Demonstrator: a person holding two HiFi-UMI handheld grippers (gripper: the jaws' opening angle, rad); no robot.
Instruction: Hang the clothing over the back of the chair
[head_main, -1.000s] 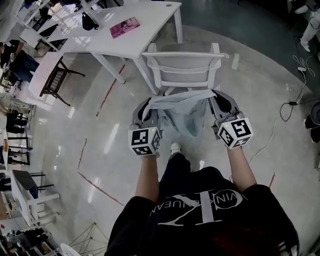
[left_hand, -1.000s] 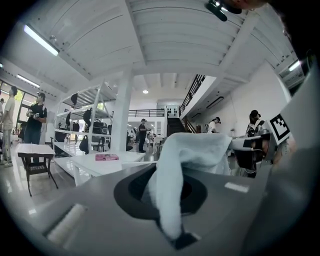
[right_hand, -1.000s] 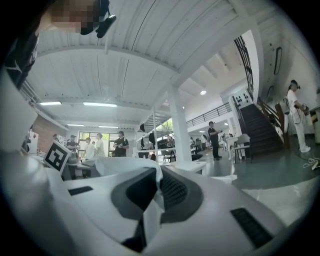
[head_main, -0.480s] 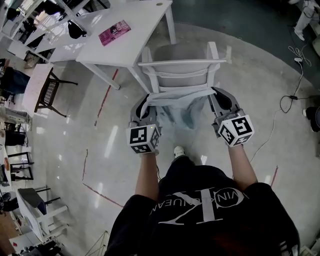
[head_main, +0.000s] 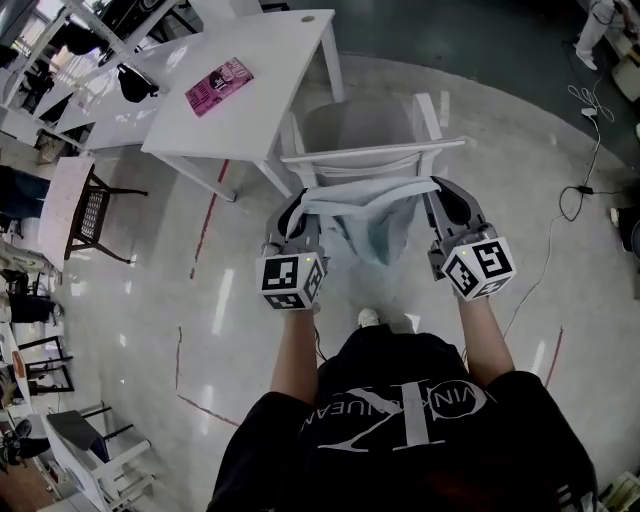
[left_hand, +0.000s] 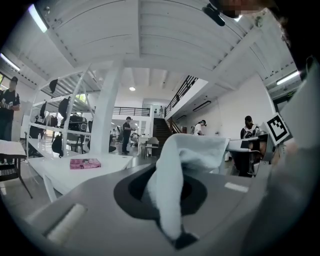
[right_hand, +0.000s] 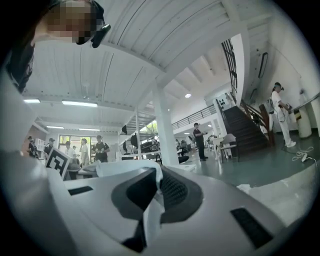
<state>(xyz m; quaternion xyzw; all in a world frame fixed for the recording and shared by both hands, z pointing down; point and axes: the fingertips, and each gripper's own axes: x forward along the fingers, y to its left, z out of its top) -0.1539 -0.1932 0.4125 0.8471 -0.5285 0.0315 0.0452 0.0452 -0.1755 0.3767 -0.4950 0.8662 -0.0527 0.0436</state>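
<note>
A pale blue garment (head_main: 372, 215) hangs stretched between my two grippers, its top edge level with the top rail of the white chair (head_main: 372, 153) just beyond it. My left gripper (head_main: 293, 222) is shut on the garment's left corner, and the cloth (left_hand: 175, 185) bulges out of its jaws in the left gripper view. My right gripper (head_main: 440, 205) is shut on the right corner, where a thin fold of cloth (right_hand: 150, 210) runs between the jaws. The chair's seat faces away from me, toward the table.
A white table (head_main: 240, 95) with a pink booklet (head_main: 218, 85) stands behind the chair at the left. A dark stool (head_main: 92, 210) stands at the far left. Cables (head_main: 585, 190) lie on the floor at the right. People stand in the distance in both gripper views.
Both grippers have carried the stretched garment forward toward the chair's back. The garment's top edge, earlier short of the rail, now lies right at it.
</note>
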